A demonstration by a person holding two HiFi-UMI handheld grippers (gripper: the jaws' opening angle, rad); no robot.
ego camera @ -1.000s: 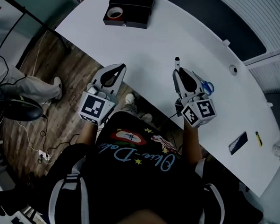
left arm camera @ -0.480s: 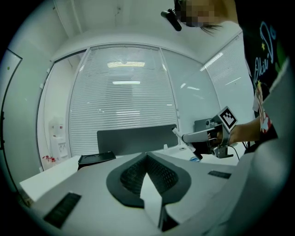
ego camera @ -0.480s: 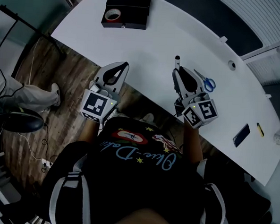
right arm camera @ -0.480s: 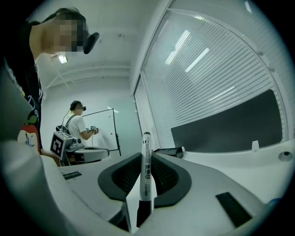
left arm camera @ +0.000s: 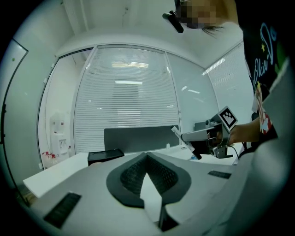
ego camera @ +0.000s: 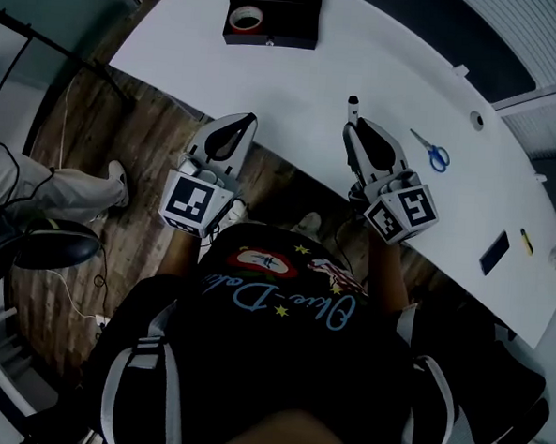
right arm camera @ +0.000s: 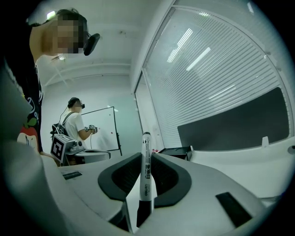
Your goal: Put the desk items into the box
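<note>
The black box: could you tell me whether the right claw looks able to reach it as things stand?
Probably yes: only bare desk lies between the right claw, shut on the marker, and the open black box, though it sits some way off.

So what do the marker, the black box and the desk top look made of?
Marker: smooth white barrel with a printed label and black ends, likely plastic. Box: matte black, card or plastic, can't tell which. Desk top: flat, smooth white, laminate-like.
</note>
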